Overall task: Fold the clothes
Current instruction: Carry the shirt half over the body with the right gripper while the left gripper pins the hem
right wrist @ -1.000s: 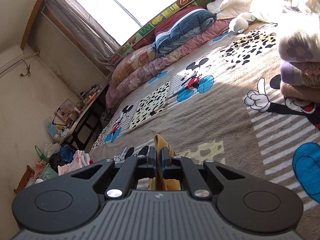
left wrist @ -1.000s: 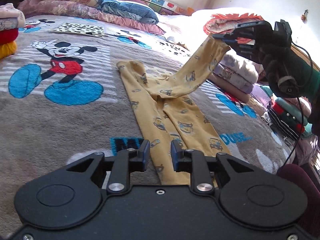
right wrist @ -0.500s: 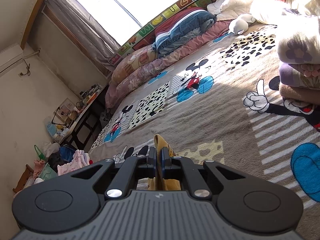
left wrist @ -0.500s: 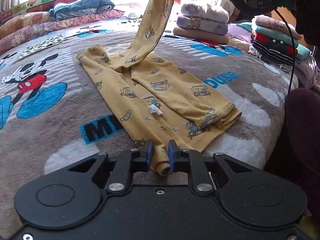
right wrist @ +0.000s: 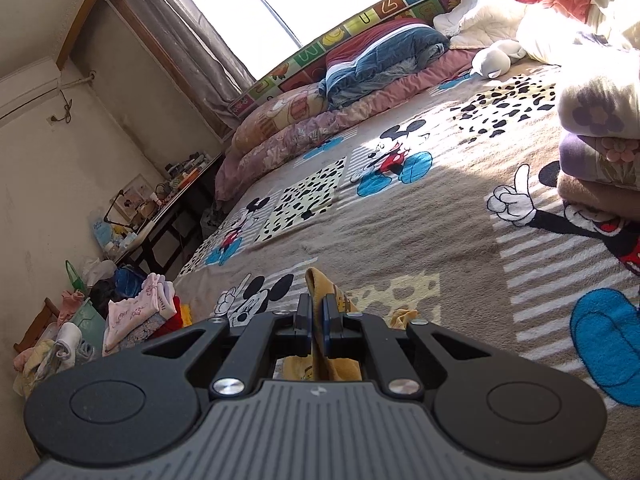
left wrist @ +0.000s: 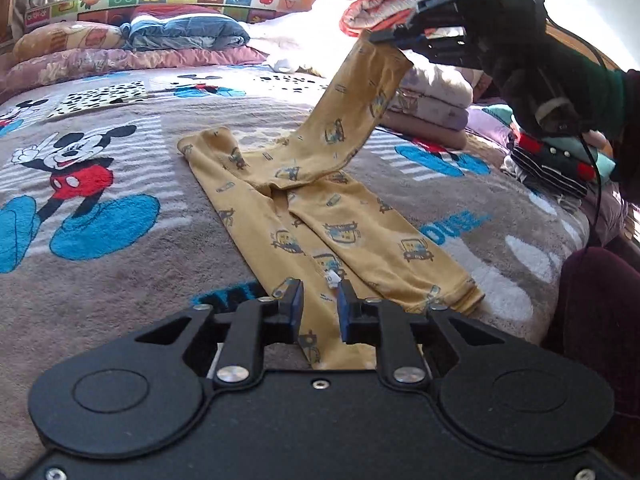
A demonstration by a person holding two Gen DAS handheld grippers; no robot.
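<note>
The yellow trousers (left wrist: 320, 216) are laid lengthwise on the blanket (left wrist: 120, 264) of a bed, one leg flat and running away from the left wrist camera. The other leg is lifted by its cuff and folded back in an arc toward the upper right. That lifted cuff is seen only in the left wrist view, where it is pinched by the right gripper (left wrist: 394, 38), carried by a gloved hand (left wrist: 532, 80) above the bed.

From the right wrist view the same grip is shown close up: the right gripper (right wrist: 316, 316) is closed to a thin slit on a fold of yellow cloth (right wrist: 320, 292), which pokes up beyond the fingertips and hangs down under them. The flat body of the trousers is hidden from this camera by the gripper itself.

The left gripper (left wrist: 319, 300) is held low over the near end of the trousers. Its jaws are set narrowly apart and have just been closing; yellow cloth is seen in the gap, but whether the pads press on it cannot be told.

A stack of folded bedding (left wrist: 428, 96) is shown at the right in the left wrist view. Only the right wrist view shows the window (right wrist: 280, 4), a cluttered desk (right wrist: 160, 208) and a heap of clothes (right wrist: 132, 312) at the bed's edge.
</note>
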